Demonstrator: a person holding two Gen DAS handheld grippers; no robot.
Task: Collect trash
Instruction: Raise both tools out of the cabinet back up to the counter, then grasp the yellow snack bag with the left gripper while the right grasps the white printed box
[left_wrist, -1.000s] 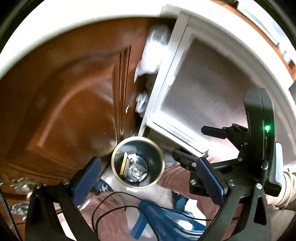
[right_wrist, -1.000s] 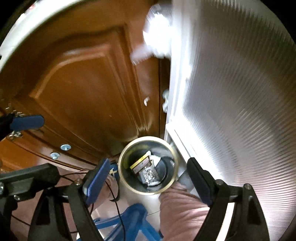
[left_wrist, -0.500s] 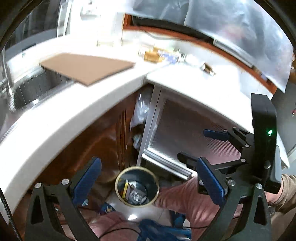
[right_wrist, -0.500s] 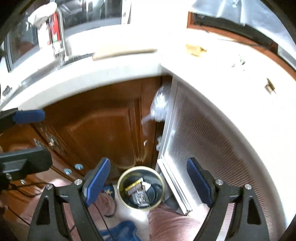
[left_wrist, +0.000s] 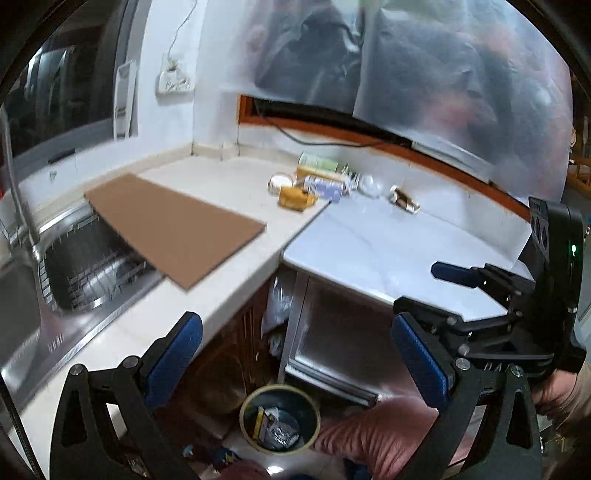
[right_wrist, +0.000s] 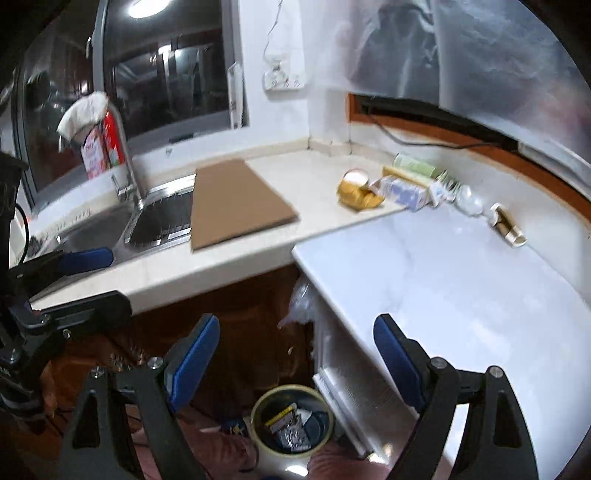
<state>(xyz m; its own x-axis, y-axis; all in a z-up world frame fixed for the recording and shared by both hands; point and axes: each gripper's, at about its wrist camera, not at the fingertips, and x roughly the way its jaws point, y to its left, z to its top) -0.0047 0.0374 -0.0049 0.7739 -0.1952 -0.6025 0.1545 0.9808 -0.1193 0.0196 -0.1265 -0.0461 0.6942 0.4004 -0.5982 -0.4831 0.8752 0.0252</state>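
A: The litter, a crushed yellow wrapper (right_wrist: 359, 195) and small cartons, lies in the back corner of the pale worktop (right_wrist: 436, 266), well above the round bin (right_wrist: 291, 421).

B: Both views have lifted from that bin. The left hand-held gripper (left_wrist: 295, 365) and right hand-held gripper (right_wrist: 295, 358) are wide and empty, so I think the next pickup begins.

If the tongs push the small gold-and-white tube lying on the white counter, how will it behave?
The gold-and-white tube lies on its side, so a sideways push would probably roll it. It looks like hollow card with an open end, so likely light and easily crushed. The white counter looks glossy, so it may skid.
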